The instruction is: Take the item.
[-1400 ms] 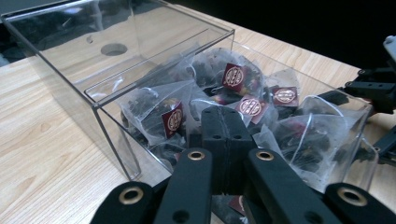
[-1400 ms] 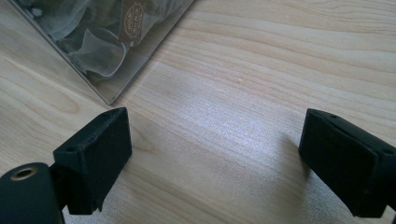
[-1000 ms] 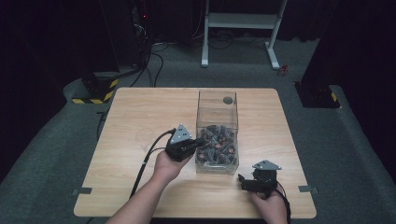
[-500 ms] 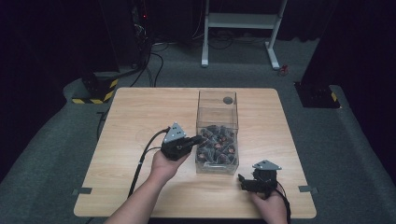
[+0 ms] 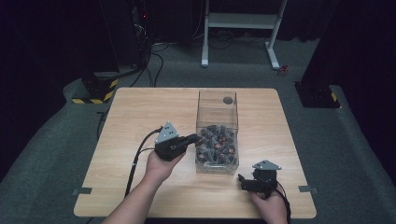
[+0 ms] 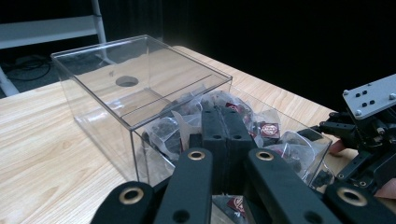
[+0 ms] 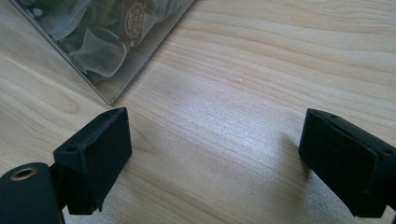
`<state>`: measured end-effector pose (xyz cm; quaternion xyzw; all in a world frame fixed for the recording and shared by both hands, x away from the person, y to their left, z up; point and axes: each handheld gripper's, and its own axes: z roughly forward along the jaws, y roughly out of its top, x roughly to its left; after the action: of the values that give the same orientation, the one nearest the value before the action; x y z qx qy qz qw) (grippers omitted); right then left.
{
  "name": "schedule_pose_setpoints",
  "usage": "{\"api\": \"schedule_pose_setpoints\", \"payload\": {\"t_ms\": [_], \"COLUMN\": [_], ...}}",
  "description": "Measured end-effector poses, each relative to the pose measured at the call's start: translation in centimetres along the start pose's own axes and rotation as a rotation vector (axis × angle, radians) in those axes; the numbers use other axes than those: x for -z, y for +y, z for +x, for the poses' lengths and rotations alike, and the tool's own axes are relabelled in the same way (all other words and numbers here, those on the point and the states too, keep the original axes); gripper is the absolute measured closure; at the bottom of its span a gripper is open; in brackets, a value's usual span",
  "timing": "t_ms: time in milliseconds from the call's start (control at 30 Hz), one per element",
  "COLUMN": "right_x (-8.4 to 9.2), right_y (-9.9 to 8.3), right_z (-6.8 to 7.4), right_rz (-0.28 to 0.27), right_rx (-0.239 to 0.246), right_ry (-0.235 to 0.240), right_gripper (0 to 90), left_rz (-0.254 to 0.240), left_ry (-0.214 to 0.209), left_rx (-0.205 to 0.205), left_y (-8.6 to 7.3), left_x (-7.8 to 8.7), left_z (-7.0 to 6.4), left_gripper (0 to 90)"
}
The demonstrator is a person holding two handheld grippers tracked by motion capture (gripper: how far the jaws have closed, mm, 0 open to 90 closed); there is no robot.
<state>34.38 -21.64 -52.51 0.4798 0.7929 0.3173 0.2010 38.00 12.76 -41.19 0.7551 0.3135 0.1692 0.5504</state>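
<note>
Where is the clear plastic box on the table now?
In the high view the clear plastic box stands on the table right of centre, between the left gripper and the right gripper.

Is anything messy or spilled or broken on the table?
Nothing stands out. The clear box stands upright on the table, with the wrapped packets all inside it. The left gripper, jaws shut, reaches into it; the right gripper rests open nearby.

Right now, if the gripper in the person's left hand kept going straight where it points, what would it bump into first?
Most likely the wrapped packets piled in the clear box: the left gripper, jaws shut, already points over the box's open near part, though depth is hard to judge.
</note>
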Motion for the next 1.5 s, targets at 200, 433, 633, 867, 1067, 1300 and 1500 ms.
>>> {"api": "schedule_pose_setpoints", "payload": {"t_ms": [200, 433, 633, 867, 1067, 1300, 1500], "right_x": [0.0, 0.0, 0.0, 0.0, 0.0, 0.0, 0.0], "right_y": [0.0, 0.0, 0.0, 0.0, 0.0, 0.0, 0.0], "right_z": [0.0, 0.0, 0.0, 0.0, 0.0, 0.0, 0.0], "right_rz": [0.000, 0.000, 0.000, 0.000, 0.000, 0.000, 0.000], "right_rx": [-0.004, -0.004, -0.003, 0.000, 0.000, 0.000, -0.003], "right_ry": [0.000, 0.000, 0.000, 0.000, 0.000, 0.000, 0.000], "right_gripper": [9.2, 9.2, 9.2, 9.2, 9.2, 9.2, 9.2], "left_rz": [-0.007, -0.013, -0.015, -0.017, -0.009, -0.010, -0.015], "left_ry": [0.013, 0.022, 0.033, 0.052, 0.070, 0.087, 0.101], "left_rx": [0.009, 0.013, 0.022, 0.033, 0.035, 0.042, 0.051], "left_y": [-0.2, -0.4, -0.8, -1.3, -1.8, -2.2, -2.4], "left_x": [0.7, 1.5, 2.1, 2.8, 3.4, 4.1, 4.7], "left_z": [0.4, 0.9, 1.2, 1.8, 2.5, 3.1, 3.6], "left_gripper": [90.0, 90.0, 90.0, 90.0, 90.0, 90.0, 90.0]}}
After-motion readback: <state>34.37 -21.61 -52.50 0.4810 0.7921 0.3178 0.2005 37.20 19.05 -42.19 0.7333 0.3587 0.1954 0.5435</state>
